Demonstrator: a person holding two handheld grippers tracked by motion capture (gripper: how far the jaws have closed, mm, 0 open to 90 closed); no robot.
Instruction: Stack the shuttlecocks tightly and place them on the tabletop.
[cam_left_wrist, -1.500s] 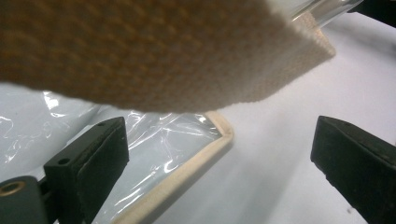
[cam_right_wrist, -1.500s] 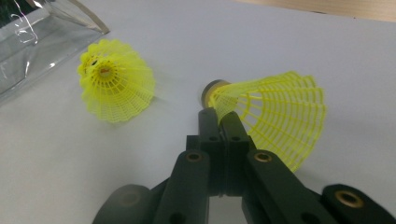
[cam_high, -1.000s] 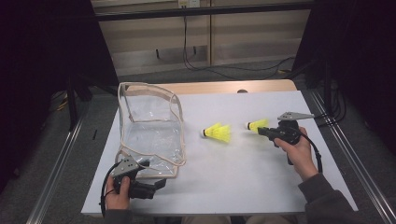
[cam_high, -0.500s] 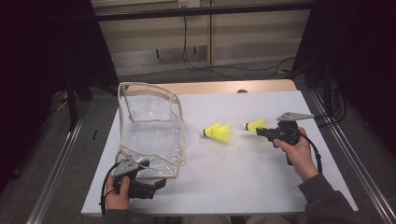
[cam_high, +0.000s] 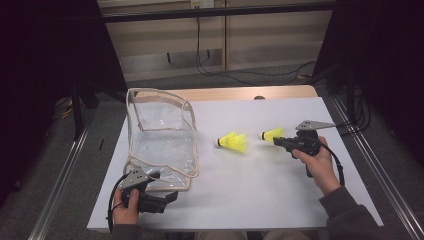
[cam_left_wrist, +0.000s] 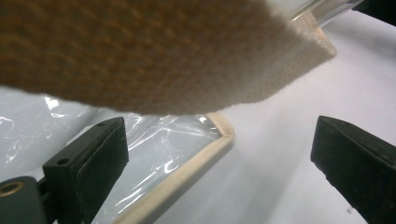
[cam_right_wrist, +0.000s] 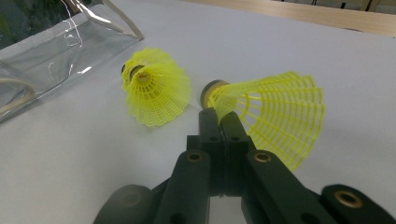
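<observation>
1. While your right tool (cam_high: 276, 140) pinches one yellow shuttlecock (cam_right_wrist: 275, 116) by its skirt, right of centre, a second shuttlecock (cam_high: 233, 142) lies just left.
2. Your left tool (cam_high: 172, 196) gapes at the clear pouch (cam_high: 162, 140)'s near edge; bare worktop (cam_high: 250, 195) lies between.

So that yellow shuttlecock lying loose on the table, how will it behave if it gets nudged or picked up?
The loose shuttlecock lies on its side, so a nudge would probably roll it in a curve around its rounded cork end. Its skirt is open yellow mesh, so it likely weighs little and flexes under tight fingers.
</observation>
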